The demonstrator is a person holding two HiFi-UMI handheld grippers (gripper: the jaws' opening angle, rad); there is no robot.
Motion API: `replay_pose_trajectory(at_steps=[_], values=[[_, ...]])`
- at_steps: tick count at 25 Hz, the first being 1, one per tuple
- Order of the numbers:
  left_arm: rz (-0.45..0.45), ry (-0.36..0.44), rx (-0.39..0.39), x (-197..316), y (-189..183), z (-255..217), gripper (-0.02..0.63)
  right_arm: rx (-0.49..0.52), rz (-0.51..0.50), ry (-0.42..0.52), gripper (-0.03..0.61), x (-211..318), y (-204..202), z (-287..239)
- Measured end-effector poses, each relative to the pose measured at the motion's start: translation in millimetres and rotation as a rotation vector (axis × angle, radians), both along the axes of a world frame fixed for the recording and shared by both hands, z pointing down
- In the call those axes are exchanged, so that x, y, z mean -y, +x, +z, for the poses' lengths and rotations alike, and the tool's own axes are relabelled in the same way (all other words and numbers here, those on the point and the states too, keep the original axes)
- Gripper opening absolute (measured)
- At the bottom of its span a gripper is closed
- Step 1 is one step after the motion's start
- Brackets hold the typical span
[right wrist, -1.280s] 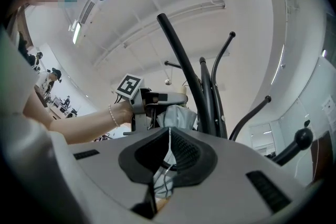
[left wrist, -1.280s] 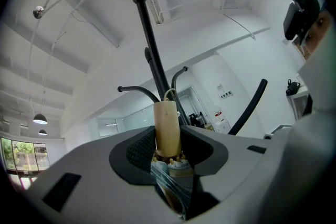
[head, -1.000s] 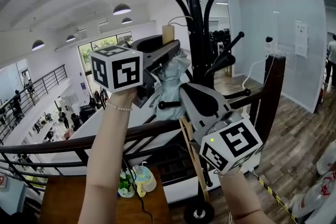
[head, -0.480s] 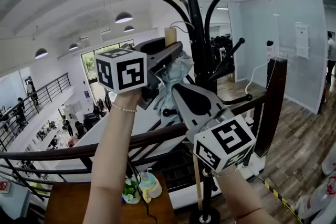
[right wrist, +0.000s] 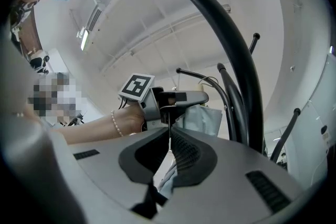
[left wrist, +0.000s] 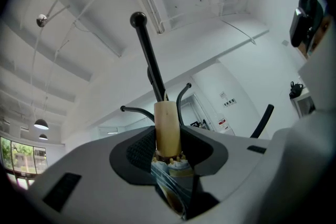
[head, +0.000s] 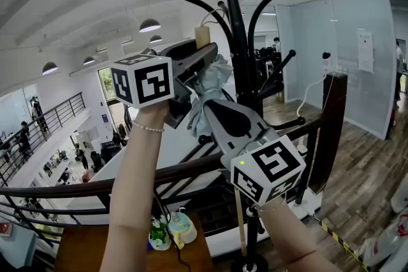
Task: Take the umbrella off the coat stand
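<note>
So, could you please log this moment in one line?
left gripper: shut on umbrella | right gripper: shut on umbrella | umbrella: beside coat stand

Head view faces forward; both gripper views sit super close, tilted up; all three catch the coat stand (head: 237,41).

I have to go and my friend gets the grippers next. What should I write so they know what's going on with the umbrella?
Left gripper: fingers shut on the umbrella, just under its wooden end, held up high.
Right gripper: fingers shut on the umbrella's pale blue cloth, lower down.
Umbrella: folded, roughly upright, right beside the black coat stand, among its branches.
Done: both grips are on.
Left: bring the umbrella clear of the branches and away from the stand. Whether it is already unhooked cannot be told, so move it gently.
</note>
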State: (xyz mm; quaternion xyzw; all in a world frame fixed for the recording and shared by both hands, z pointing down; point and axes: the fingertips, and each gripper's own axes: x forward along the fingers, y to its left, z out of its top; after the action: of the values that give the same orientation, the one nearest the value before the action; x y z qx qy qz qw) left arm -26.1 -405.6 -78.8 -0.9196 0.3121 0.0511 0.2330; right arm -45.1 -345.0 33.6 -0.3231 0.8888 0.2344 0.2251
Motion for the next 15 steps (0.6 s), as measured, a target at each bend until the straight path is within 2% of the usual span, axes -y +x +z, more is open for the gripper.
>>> replay_pose_trajectory(at_steps=[8, 15], values=[[-0.02, 0.015, 0.016, -5.9, -0.6, -0.7, 0.155, 0.001, 0.002, 0.022, 0.032, 1.2, -4.4, -2.9], [-0.025, 0.048, -0.03, -24.4, -19.6, -20.0, 0.156, 0.014, -0.007, 0.053, 0.032, -8.3, -16.2, -26.5]])
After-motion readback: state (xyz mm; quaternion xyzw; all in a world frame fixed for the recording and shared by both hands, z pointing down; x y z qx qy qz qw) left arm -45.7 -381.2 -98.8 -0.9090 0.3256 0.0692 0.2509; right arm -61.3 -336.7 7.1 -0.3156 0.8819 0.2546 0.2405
